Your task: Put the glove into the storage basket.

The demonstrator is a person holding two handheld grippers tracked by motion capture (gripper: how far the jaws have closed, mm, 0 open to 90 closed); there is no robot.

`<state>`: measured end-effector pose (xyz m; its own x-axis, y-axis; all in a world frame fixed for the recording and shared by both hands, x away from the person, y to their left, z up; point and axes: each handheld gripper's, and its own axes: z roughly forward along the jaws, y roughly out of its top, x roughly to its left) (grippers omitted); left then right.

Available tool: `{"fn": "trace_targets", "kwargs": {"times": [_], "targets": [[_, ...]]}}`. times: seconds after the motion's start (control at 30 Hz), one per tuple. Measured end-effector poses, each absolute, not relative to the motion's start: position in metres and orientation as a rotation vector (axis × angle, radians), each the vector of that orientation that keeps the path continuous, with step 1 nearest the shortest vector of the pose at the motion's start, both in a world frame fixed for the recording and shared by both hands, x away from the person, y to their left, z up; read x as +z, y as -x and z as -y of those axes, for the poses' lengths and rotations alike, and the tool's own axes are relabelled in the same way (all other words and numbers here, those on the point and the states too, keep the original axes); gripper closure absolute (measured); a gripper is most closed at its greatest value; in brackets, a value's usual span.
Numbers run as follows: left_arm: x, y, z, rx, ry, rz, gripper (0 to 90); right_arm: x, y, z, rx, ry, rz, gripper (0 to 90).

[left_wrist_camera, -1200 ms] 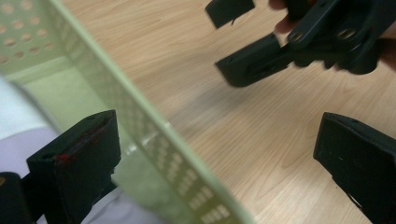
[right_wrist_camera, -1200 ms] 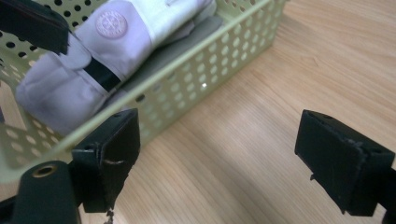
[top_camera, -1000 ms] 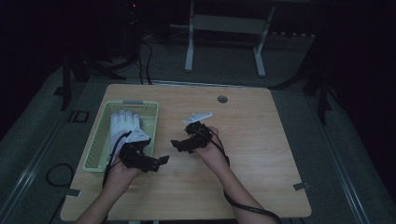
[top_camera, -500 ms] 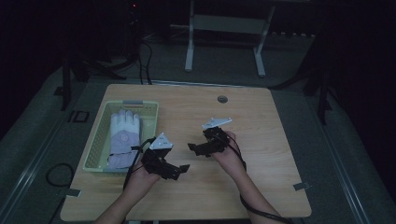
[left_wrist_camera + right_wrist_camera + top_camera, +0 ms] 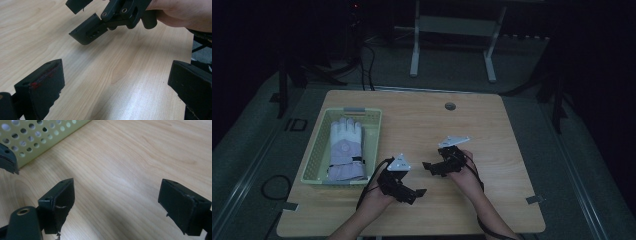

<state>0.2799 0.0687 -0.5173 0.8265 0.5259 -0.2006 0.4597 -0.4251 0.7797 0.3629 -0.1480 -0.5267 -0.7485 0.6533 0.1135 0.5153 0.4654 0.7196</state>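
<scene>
Wooden surface (image 5: 512, 150) under dim light: I hold both tongs, left (image 5: 418, 192) and right (image 5: 428, 166), spread apart and gripping nothing (glove (image 5: 346, 150) in the green basket (image 5: 374, 135)).

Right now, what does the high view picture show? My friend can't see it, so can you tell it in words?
A person's two hands hold black grippers, the left gripper and the right gripper, jaws open, just above a wooden table. At the table's left, a pale green basket holds a white and lilac glove. The room around is dark.
</scene>
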Motion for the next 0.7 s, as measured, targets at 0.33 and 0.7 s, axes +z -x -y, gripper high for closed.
{"fn": "trace_targets", "kwargs": {"times": [0.33, 0.7], "targets": [[-0.536, -0.279, -0.059, 0.056, -2.065, -0.69, 1.0, -0.542, -0.354, 0.166, 1.168, -1.007, -2.511, 13.9], [-0.555, -0.276, -0.046, 0.025, -2.042, -0.657, 1.0, -0.551, -0.344, 0.188, 1.18, -1.017, -2.486, 14.0]]}}
